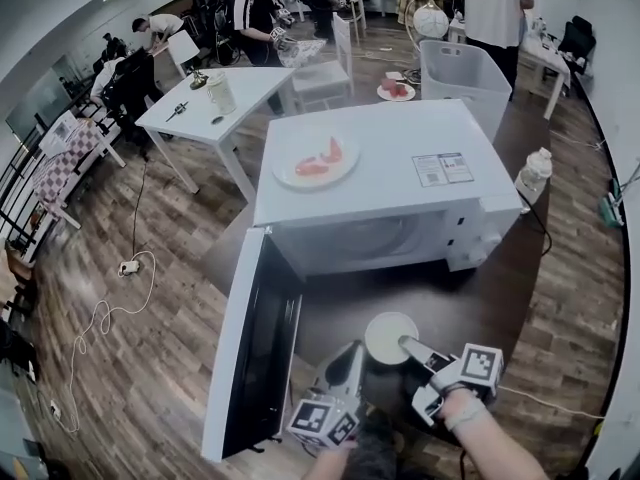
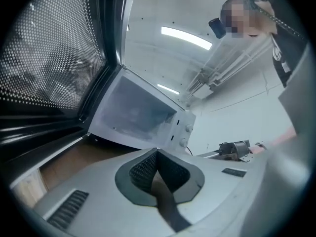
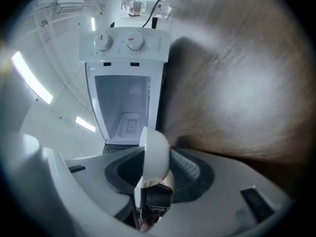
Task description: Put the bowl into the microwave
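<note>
Bowl clamped at rim by right gripper, in front of open microwave, left gripper jaws together, empty, nearer microwave door

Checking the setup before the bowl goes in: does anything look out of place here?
A plate holding red food sits on top of the microwave, an odd spot for it. Otherwise nothing stands out: the door hangs wide open and the right gripper holds the bowl by its rim, nothing spilled.
</note>
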Tool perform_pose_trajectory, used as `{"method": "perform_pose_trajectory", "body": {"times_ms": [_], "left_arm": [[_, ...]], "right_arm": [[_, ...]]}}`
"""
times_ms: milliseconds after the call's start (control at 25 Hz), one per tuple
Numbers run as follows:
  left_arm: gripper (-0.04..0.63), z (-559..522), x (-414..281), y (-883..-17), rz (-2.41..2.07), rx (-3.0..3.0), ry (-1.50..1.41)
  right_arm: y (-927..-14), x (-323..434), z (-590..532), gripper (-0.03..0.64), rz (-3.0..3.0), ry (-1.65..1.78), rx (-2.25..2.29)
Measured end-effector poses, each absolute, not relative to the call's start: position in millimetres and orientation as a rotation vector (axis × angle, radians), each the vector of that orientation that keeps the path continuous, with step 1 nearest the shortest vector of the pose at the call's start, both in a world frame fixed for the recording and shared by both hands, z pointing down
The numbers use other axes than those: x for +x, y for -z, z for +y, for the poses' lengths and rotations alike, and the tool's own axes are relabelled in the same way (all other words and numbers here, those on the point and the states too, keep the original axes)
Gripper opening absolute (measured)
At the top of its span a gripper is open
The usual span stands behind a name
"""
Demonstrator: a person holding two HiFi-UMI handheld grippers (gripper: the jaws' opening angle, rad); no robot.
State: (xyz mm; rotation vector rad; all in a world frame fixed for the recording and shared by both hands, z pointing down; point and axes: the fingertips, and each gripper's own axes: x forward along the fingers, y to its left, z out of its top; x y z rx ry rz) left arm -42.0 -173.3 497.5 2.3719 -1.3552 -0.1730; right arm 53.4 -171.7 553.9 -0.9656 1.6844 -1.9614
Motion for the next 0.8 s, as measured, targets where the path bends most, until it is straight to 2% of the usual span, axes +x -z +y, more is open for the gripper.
{"method": "perform_pose_trajectory", "body": {"times_ms": [800], "left_arm": [[0.012, -236.2, -38.9, -497.1, -1.417, 2.422, 0.177]], "right_arm": [[-523.3, 44.1, -264.2, 0.147, 1.768, 1.881, -0.974]]}}
